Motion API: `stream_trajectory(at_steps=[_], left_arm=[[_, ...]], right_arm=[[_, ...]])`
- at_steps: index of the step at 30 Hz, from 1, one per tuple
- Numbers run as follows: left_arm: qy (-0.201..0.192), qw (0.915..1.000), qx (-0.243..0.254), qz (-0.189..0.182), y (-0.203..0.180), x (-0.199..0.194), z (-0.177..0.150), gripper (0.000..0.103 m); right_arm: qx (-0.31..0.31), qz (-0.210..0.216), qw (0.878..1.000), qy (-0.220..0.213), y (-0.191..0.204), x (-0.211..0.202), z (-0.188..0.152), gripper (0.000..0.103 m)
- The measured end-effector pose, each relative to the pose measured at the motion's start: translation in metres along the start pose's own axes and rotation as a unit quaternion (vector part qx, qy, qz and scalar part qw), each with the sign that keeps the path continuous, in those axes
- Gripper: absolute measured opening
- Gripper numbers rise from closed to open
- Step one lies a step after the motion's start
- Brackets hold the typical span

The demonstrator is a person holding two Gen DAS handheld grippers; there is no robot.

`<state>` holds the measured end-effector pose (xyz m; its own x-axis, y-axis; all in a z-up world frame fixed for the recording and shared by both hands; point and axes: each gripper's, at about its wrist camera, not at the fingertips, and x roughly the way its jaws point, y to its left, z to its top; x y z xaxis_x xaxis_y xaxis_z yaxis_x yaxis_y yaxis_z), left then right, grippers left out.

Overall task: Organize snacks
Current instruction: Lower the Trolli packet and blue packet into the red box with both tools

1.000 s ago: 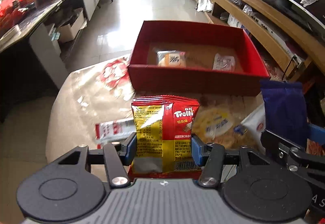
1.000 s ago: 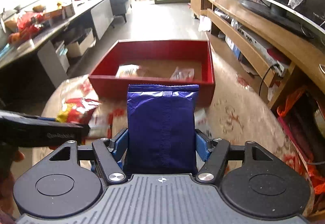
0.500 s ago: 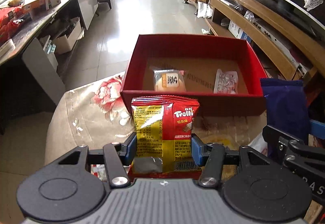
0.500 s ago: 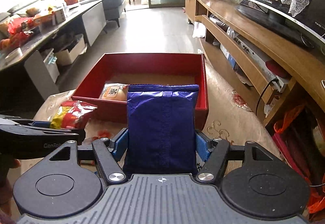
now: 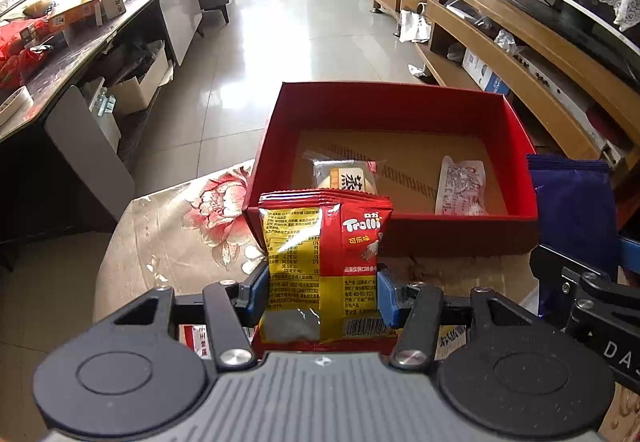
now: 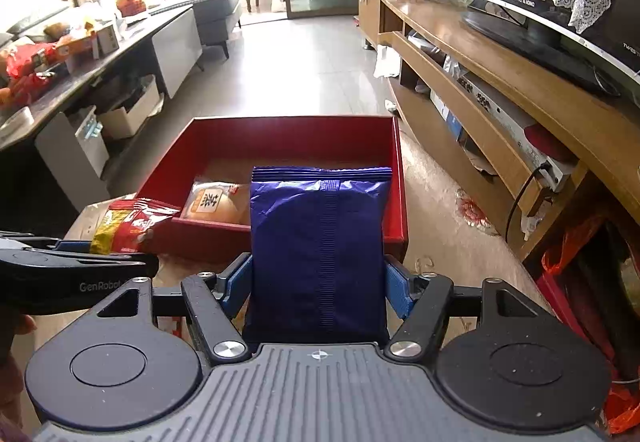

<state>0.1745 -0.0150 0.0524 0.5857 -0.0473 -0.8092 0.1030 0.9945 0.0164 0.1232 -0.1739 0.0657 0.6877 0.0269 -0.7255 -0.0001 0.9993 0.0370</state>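
Observation:
My left gripper [image 5: 322, 292] is shut on a red and yellow Trolli candy packet [image 5: 324, 262], held upright just before the near wall of a red box [image 5: 394, 238]. Inside the box lie a bun in clear wrap [image 5: 348, 177] and a white sachet [image 5: 462, 183]. My right gripper [image 6: 320, 290] is shut on a dark blue snack bag [image 6: 320, 250], also upright in front of the red box [image 6: 280, 129]. The blue bag [image 5: 572, 209] shows at the right of the left wrist view. In the right wrist view the Trolli packet [image 6: 128, 224] and left gripper appear at the left.
The box sits on a table with a flowered beige cloth [image 5: 180, 234]. More packets [image 5: 450, 338] lie under my left gripper. A cluttered dark desk [image 5: 60, 53] runs along the left, a wooden TV bench [image 6: 500, 89] along the right, tiled floor [image 5: 300, 21] beyond.
Both grippers have moved forward toward the red box with their packets; the box now sits closer and lower in both views. Neither grip has changed.

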Motion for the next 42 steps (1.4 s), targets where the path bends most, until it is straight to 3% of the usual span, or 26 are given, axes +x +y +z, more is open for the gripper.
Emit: stream_trajectory(at_steps=[42], left_arm=[[-0.002, 0.9995, -0.018, 0.026, -0.017, 0.067, 0.061, 0.05]], right_arm=[[0.008, -0.003, 1.0, -0.005, -0.018, 0.071, 0.045, 0.073]])
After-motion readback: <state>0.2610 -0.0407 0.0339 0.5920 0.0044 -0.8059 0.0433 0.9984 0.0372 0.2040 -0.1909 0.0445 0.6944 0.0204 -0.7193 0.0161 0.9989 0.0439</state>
